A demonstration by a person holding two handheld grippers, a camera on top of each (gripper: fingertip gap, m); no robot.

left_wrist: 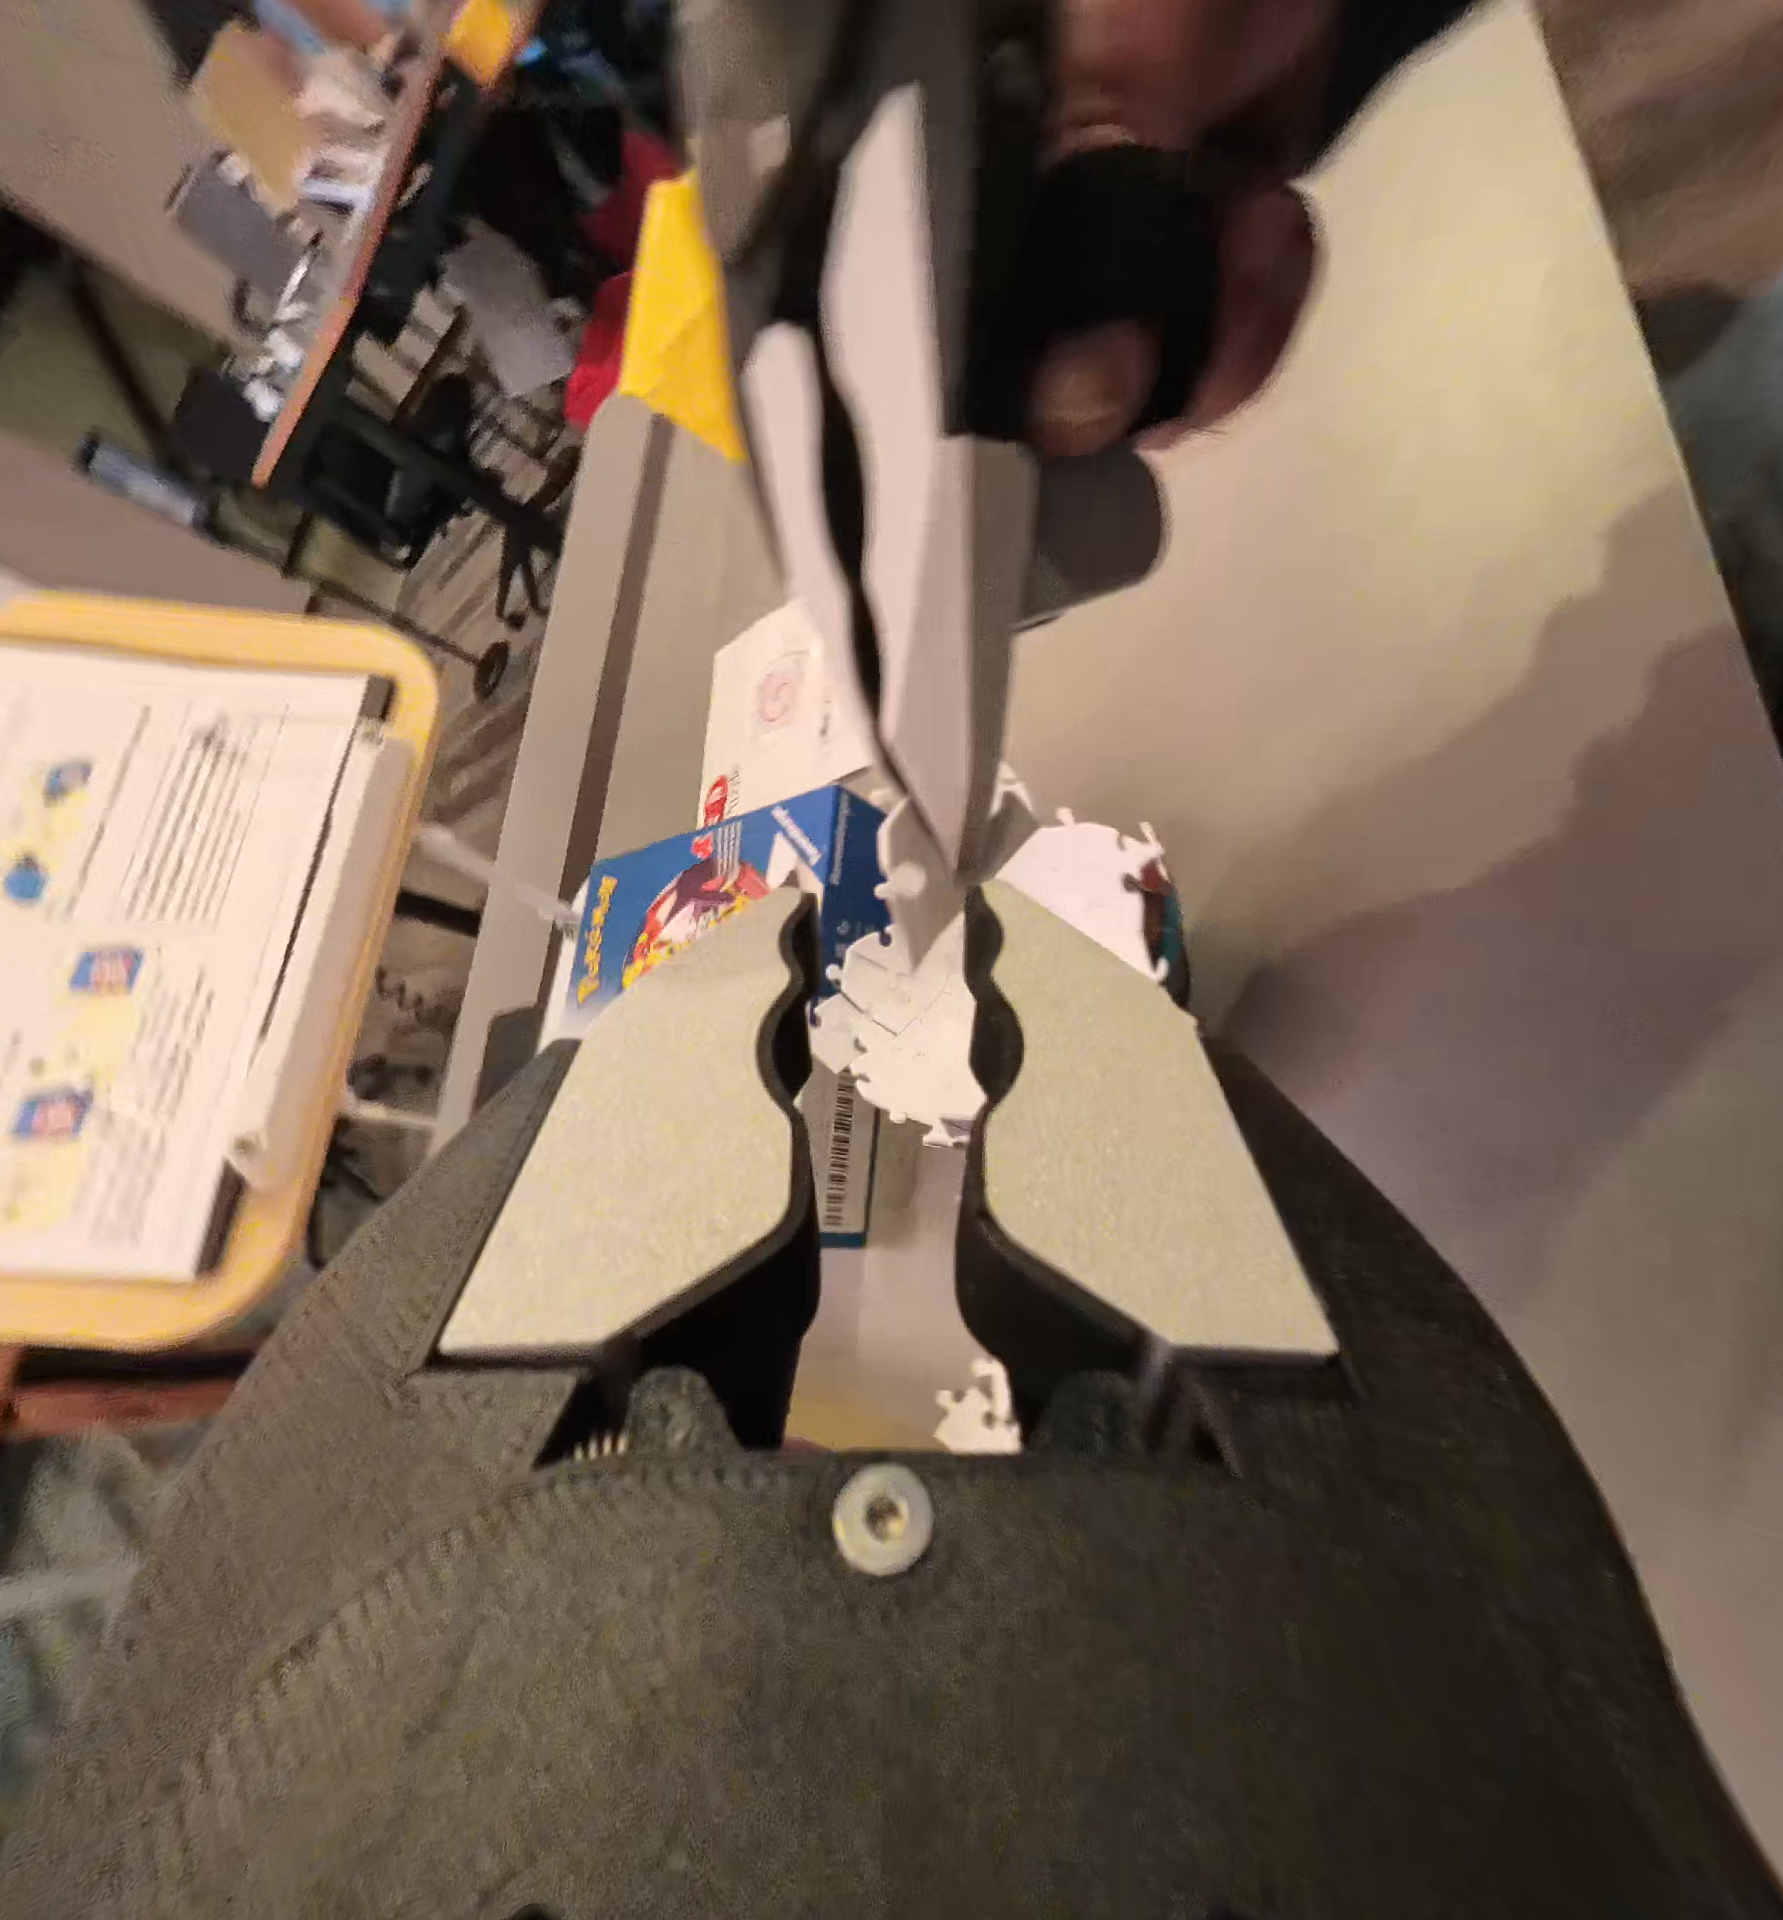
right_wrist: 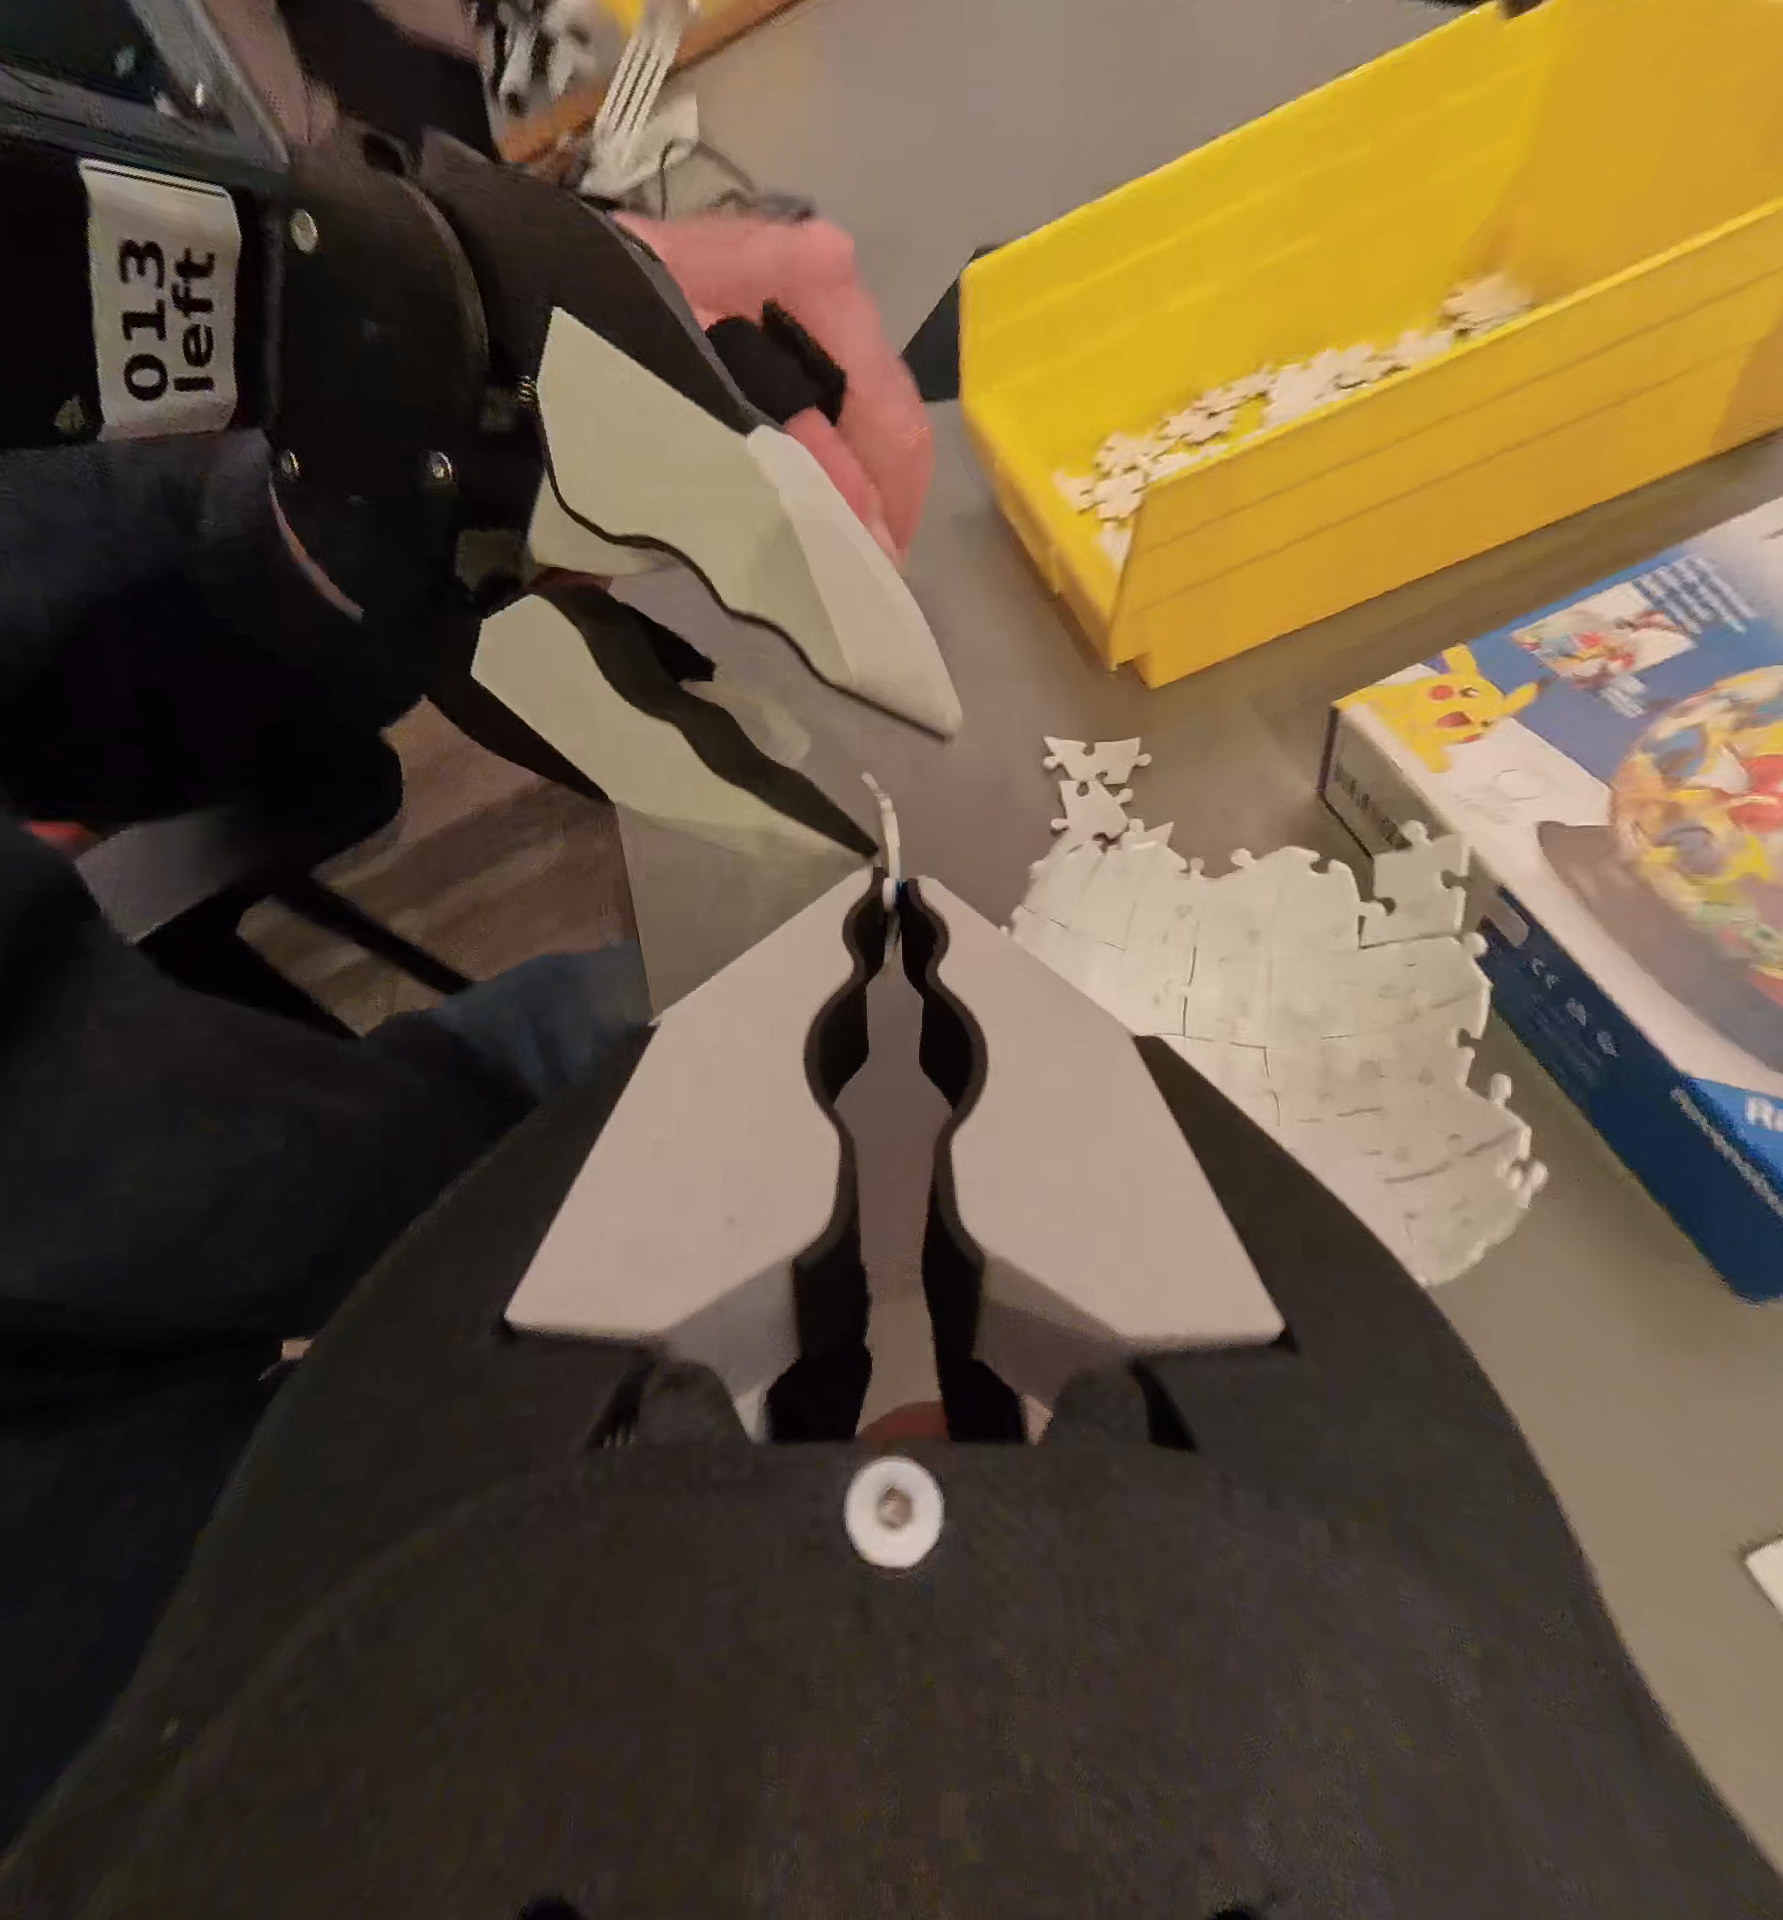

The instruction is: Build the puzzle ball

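Observation:
My right gripper is shut on a small white puzzle piece, which stands on edge at the fingertips. My left gripper is open, and its tips sit right at that piece, the lower tip almost touching it. In the left wrist view the right gripper comes down from above with the piece between my left gripper's open fingers. The partly built puzzle ball, a curved shell with its white inside up, lies on the grey table just right of the grippers. It also shows in the left wrist view.
A yellow bin with several loose pieces stands at the back right. The blue puzzle box lies right of the shell, also visible in the left wrist view. Instruction sheets on a yellow tray sit off the table. The table edge is close on the left. Both grippers' tips are close together, under 4 cm apart. The partly built puzzle ball is about equally far from each gripper, around 15 centimetres.

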